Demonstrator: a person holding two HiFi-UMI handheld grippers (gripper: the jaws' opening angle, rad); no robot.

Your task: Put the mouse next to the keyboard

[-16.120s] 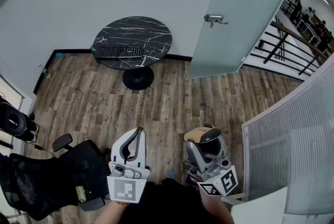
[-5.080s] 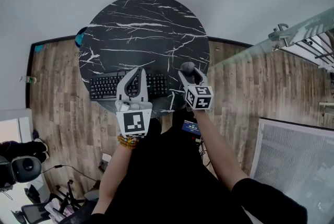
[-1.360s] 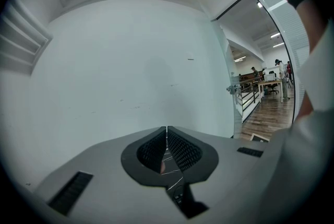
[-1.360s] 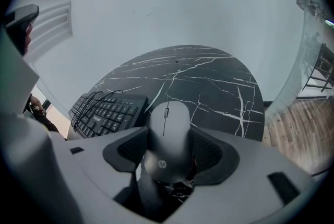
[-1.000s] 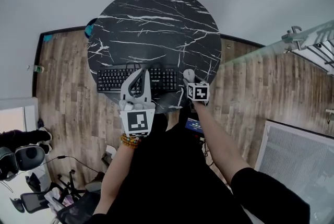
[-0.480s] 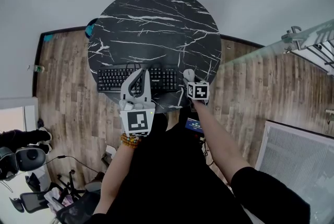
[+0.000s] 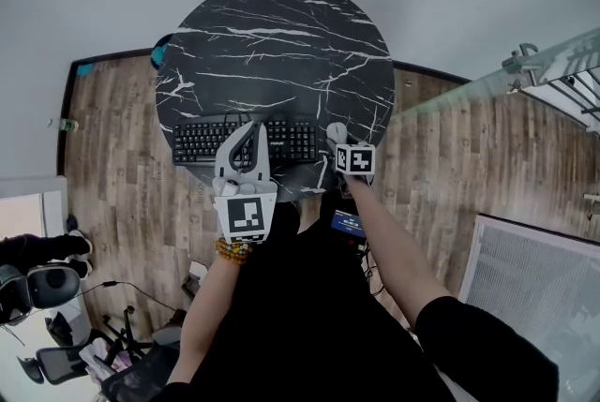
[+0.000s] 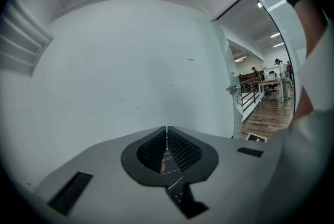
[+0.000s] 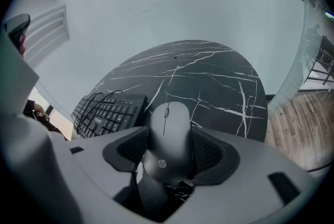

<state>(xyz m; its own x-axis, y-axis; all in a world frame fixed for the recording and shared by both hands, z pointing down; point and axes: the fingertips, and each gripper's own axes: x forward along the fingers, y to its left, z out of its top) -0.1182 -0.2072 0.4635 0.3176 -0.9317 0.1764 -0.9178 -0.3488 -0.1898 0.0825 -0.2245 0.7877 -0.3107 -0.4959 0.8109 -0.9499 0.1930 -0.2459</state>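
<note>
- Right gripper (image 9: 168, 145): its 2 jaws are clamped on the sides of 1 dark grey rounded computer mouse (image 9: 167, 131). The scroll wheel points away from the camera, towards the far side of the table.
- Left gripper (image 8: 166, 145): its 2 jaws are pressed together with nothing between them.
- In the head view the left gripper (image 7: 253, 132) hangs over the right half of 1 black rectangular keyboard (image 7: 199, 141), and the right gripper (image 7: 338, 139) is at the keyboard's right end.
- The mouse (image 7: 335, 130) is over the near right edge of 1 round black table with white marble veins (image 7: 272, 44), just beside the keyboard's right end.
- In the right gripper view the keyboard (image 9: 107, 110) lies to the left of the mouse on the table (image 9: 209, 77), and 1 thin black cable (image 9: 99, 95) loops over its keys.
- Hard to make out: whether the mouse's underside touches the table.
- The mouse's rear is sunk between the jaws, and from above most of the mouse is covered by the gripper.
- Part of the keyboard is hidden under the left gripper, and in the right gripper view its left end is cut off by the gripper's body.
</note>
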